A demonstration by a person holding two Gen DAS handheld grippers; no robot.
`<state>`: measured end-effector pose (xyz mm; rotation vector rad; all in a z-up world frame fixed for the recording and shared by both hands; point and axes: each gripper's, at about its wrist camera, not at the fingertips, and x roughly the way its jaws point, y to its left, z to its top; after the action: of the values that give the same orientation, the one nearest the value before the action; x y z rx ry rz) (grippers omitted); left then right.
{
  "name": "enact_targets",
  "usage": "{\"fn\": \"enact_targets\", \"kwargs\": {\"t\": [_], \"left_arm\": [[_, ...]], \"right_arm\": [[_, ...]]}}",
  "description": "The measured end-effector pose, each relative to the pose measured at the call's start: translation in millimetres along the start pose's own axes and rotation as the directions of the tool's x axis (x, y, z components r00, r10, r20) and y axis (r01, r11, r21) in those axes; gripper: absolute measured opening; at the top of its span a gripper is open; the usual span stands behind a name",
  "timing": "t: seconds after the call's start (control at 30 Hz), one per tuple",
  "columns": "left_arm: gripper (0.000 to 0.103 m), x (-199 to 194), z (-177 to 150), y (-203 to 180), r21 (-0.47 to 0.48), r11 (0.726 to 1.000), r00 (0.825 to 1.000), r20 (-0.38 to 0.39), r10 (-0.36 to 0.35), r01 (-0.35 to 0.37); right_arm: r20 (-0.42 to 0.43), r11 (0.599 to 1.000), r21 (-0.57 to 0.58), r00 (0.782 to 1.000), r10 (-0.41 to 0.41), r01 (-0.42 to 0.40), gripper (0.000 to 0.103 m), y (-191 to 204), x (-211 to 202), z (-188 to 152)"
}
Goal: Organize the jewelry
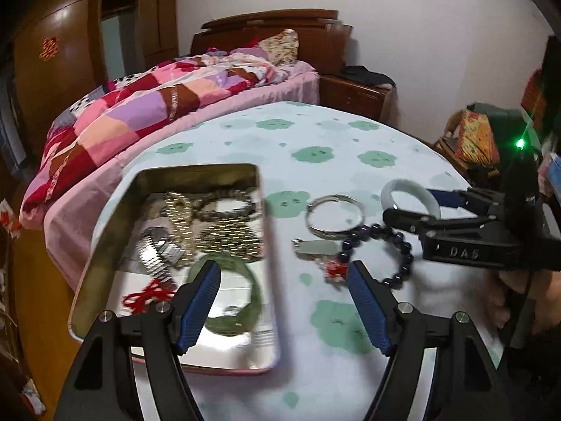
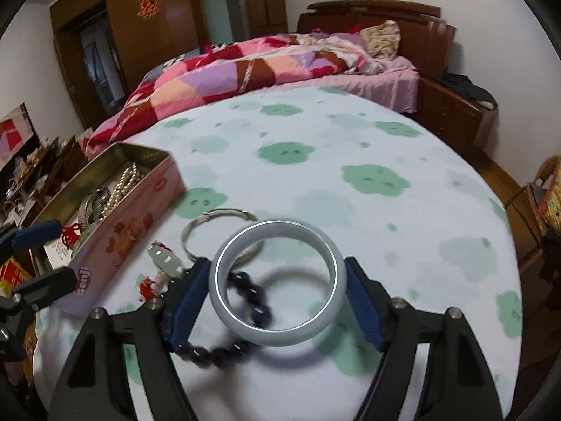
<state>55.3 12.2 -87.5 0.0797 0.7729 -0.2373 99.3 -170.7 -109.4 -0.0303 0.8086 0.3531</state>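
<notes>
We count four pieces loose on the tabletop (image 2: 350, 133) — a pale bangle (image 2: 277, 280), one silver bangle (image 2: 210, 219), one dark bead bracelet (image 1: 382, 249), one pendant (image 1: 315, 247) — beside one open tin (image 1: 87, 273). Right gripper (image 2: 277, 301) fingers grip the pale bangle, lifted; left gripper (image 1: 284, 301) fingers stand open over the tin's right rim. The tabletop's far half lies bare.

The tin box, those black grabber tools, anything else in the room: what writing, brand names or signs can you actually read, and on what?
"DAS": raised letters on the black body of the right gripper.
"genji": white letters on the pink side of the tin box.
Small red oval logo higher on that side: too blurred to read.
Printed paper inside the tin: too small to read.
Red decoration on the wooden wardrobe: a sign, not legible.
</notes>
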Motion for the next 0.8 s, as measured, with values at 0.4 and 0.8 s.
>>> {"fn": "enact_targets", "kwargs": {"t": [0.4,0.8], "left_arm": [[0.048,37.5,-0.3,-45.6,0.121,0.991,0.994,-0.099,-0.040,0.052],[0.006,48.5,-1.9,-48.5,0.153,0.988,0.991,-0.135,-0.017,0.038]], "right_arm": [[0.041,0.999,0.039,0.999,-0.010,0.008,0.078,-18.7,-10.0,-10.4],[0.054,1.000,0.024,0.999,-0.002,0.001,0.078,-16.7,-9.7,-11.8]]}}
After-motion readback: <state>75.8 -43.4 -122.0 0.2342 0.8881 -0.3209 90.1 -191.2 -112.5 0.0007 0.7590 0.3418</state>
